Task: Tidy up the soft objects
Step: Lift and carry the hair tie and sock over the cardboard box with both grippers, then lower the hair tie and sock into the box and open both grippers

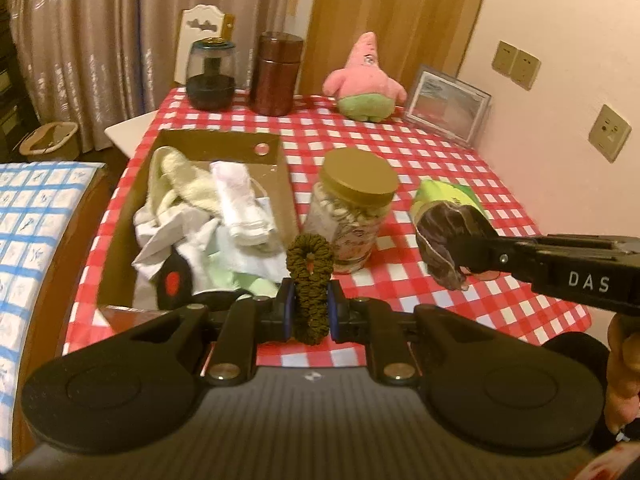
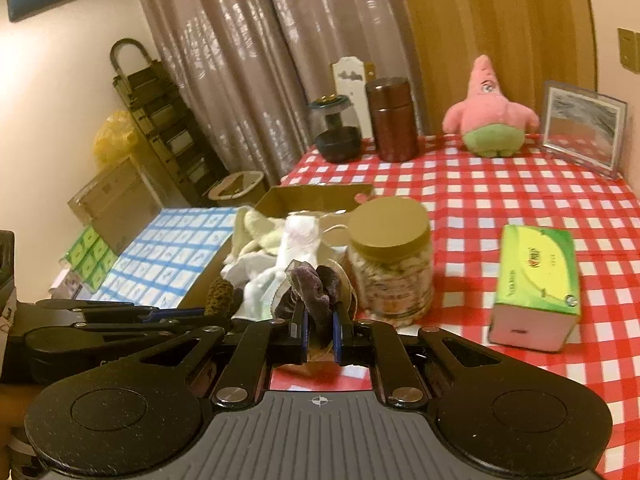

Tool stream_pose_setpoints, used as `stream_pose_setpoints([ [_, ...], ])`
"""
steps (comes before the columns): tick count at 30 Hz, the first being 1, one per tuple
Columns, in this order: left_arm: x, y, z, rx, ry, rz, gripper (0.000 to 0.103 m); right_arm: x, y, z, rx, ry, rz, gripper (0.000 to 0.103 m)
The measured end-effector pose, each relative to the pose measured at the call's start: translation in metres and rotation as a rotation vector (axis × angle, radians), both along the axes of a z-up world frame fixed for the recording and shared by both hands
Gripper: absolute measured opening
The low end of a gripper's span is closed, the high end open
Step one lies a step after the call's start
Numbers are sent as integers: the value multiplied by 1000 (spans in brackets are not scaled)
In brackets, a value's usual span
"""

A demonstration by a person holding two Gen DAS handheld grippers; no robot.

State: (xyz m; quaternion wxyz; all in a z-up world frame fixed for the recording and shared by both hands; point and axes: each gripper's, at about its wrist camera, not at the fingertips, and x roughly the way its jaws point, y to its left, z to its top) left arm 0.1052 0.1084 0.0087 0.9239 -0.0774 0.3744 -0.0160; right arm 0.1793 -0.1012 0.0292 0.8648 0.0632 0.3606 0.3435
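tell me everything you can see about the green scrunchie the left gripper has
The olive-green scrunchie is a ruffled, crinkly fabric loop, squeezed narrow and standing upright between the left gripper fingers, which are shut on its lower half. Its upper loop pokes free above them. It hangs just above the checked tablecloth, beside the cardboard box of cloths.

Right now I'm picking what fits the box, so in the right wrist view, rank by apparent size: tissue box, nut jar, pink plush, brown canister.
1. Tissue box and nut jar: alike, and nearest the camera, so unsure.
2. Pink plush.
3. Brown canister.
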Motion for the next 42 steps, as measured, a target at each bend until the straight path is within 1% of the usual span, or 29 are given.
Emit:
stream_pose_setpoints([
  [7,-9,19,-3,14,10,39,15,-7,20,-10,-16,8,38,11],
  [25,-16,51,-11,23,25,82,15,-15,61,-22,-62,9,81,11],
  [36,-5,65,-18,35,38,71,15,-9,80,-30,-79,19,83,11],
  [42,10,76,-24,47,46,53,15,4,97,-35,-79,39,91,11],
])
